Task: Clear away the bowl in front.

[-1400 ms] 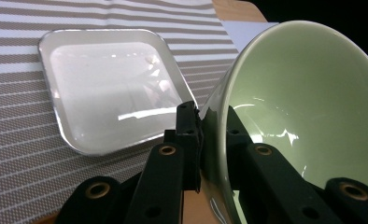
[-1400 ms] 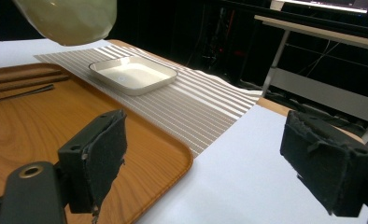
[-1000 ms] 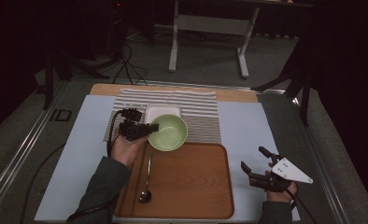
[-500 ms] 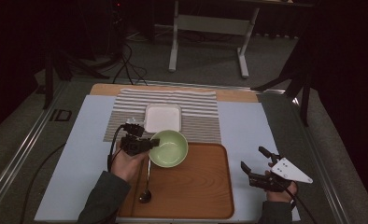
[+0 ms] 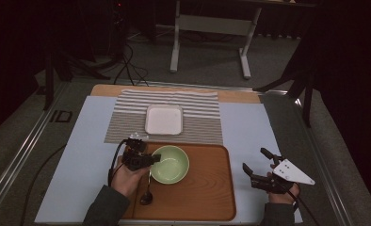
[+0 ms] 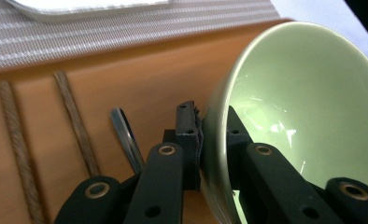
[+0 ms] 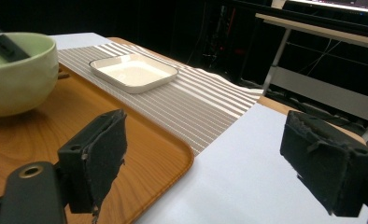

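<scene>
The bowl [image 5: 169,163] sits on the tray [image 5: 207,197], at its far left part, with the left gripper [image 5: 151,158] pinching its left rim: one jaw inside the wall, one outside, pads pressed on the glaze. It looks like glazed ceramic, so it is likely stiff, fairly heavy for a one-sided hold, smooth enough to slip and apt to chip if knocked. The rim is the only place thin enough for the jaws; a grip there lets the weight hang to one side, so the bowl may swing or slide unless it is kept level and set down gently.

The right gripper [image 5: 259,165] hovers over the bench [image 5: 84,141] just right of the tray, its jaws spread with nothing between them.

The high view gives the layout: a spoon [image 5: 146,197] lies on the tray near the left hand [image 5: 127,176], and a white dish [image 5: 164,119] rests on the striped mat [image 5: 127,117] beyond the tray. The left gripper view shows what that one cannot: the bowl [image 6: 303,107] wall caught between the pads, the spoon [image 6: 126,140] handle just beside the jaws, and the bowl empty inside. The right gripper view shows the bowl [image 7: 14,74] from the side with its foot seemingly on the tray [image 7: 140,140], and the dish [image 7: 133,71] as shallow and empty.
</scene>
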`<state>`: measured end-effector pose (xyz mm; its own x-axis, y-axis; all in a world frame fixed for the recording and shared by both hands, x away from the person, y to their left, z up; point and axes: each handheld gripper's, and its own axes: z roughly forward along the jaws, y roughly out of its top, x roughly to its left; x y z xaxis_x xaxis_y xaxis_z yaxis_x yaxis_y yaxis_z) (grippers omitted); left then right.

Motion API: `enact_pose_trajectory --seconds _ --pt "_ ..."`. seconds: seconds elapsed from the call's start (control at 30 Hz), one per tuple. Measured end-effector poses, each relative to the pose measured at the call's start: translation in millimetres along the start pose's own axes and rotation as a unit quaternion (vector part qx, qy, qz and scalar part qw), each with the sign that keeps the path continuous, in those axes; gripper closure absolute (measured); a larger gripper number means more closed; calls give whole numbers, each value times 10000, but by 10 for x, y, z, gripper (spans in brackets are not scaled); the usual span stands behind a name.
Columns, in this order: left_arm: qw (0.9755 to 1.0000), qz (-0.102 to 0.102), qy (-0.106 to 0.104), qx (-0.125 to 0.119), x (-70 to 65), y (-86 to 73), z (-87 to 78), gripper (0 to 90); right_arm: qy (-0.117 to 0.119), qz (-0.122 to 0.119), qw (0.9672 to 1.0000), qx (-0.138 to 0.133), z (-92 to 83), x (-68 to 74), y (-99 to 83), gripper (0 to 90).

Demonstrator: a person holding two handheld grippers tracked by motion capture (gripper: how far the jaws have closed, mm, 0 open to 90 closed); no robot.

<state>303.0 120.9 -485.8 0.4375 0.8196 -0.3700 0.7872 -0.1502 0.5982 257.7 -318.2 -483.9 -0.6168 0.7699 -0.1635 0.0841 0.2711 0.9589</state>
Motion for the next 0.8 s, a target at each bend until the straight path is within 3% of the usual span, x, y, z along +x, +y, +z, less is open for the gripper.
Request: enact_pose_trajectory --seconds 0.47,0.8 --pt "9997 -62 -5 254 -20 -155 63 823 -1 -6 10000 -7 -1 -4 2 140" --pt "9995 37 13 302 -22 -177 76 815 11 -17 10000 20 13 0 0 141"
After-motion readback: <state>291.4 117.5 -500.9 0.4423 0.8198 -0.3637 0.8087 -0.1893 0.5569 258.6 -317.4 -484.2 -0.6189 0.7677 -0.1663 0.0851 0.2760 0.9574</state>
